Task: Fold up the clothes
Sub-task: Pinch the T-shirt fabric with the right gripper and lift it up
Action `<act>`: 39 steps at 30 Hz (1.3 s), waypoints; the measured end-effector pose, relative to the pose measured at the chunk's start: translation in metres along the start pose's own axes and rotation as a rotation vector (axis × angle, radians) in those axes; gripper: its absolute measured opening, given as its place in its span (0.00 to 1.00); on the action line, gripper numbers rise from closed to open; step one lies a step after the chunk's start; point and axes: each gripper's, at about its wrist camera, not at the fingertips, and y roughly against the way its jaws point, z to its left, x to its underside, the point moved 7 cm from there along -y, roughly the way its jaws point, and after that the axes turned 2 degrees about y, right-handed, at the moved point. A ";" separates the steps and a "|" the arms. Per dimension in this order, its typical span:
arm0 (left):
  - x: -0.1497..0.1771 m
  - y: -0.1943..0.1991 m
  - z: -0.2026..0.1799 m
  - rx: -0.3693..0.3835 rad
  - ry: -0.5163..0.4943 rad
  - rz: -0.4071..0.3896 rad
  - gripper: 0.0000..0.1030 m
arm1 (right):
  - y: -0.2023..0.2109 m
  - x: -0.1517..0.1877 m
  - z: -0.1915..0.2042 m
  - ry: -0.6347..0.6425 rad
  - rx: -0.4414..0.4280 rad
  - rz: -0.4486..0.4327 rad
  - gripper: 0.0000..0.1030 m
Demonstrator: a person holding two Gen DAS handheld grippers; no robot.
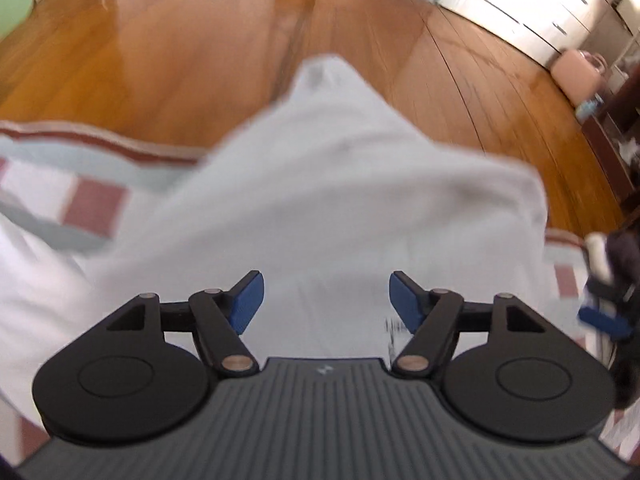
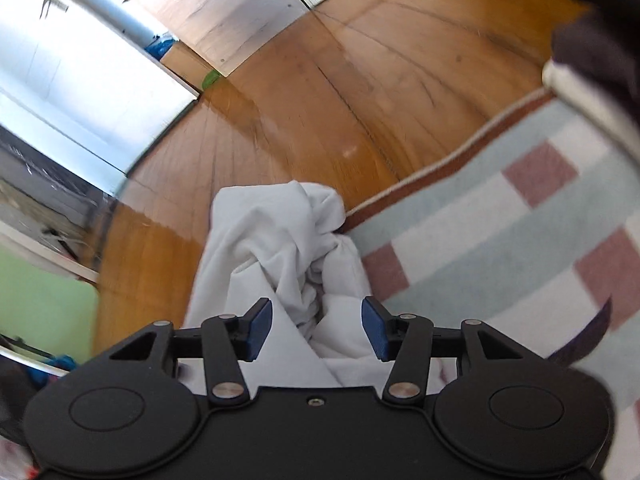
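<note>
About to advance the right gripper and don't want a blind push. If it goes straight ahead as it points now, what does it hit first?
Most likely the white garment: its crumpled folds lie directly ahead of the open right gripper. The wooden floor comes after it. Exact depth is unclear.

white garment (image 1: 320, 208) motion-blurred, dark object (image 2: 592, 20) cut off at frame corner

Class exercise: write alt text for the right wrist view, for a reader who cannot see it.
An open right gripper hovers over a crumpled white garment that lies partly on a wooden floor and partly on the edge of a checked blanket in pale blue, white and dusky red.
</note>
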 end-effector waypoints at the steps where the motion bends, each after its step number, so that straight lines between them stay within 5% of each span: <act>1: 0.007 -0.008 0.001 0.016 0.013 0.041 0.67 | -0.003 0.002 -0.002 -0.009 -0.004 0.006 0.62; 4: 0.006 -0.013 -0.001 0.064 0.011 0.056 0.67 | -0.011 0.011 -0.011 -0.049 0.035 0.024 0.75; 9: -0.004 -0.025 -0.007 0.061 -0.062 0.020 0.67 | -0.042 0.029 -0.018 -0.121 0.043 0.131 0.76; 14: -0.014 -0.040 -0.024 0.097 -0.106 0.047 0.67 | -0.072 0.041 -0.017 -0.054 0.093 0.190 0.76; 20: -0.020 -0.023 -0.041 0.255 -0.147 0.023 0.67 | -0.083 0.062 0.015 0.002 -0.185 0.343 0.54; 22: -0.024 -0.021 -0.039 0.264 -0.152 0.017 0.67 | -0.085 0.071 0.028 0.043 -0.239 0.381 0.37; 27: -0.030 -0.014 -0.037 0.389 -0.124 0.054 0.67 | -0.090 0.098 0.060 0.256 -0.245 0.447 0.27; 32: -0.018 -0.026 -0.062 0.362 -0.309 0.126 0.84 | -0.085 0.115 0.086 0.397 -0.276 0.476 0.26; 34: -0.013 -0.040 -0.065 0.221 -0.387 0.121 0.57 | -0.080 0.112 0.086 0.401 -0.272 0.463 0.30; 35: -0.011 -0.044 -0.064 0.159 -0.417 0.113 0.27 | -0.077 0.111 0.087 0.402 -0.270 0.456 0.31; 39: -0.036 -0.022 -0.039 0.164 -0.285 0.016 0.24 | -0.068 0.101 0.084 0.379 -0.257 0.411 0.42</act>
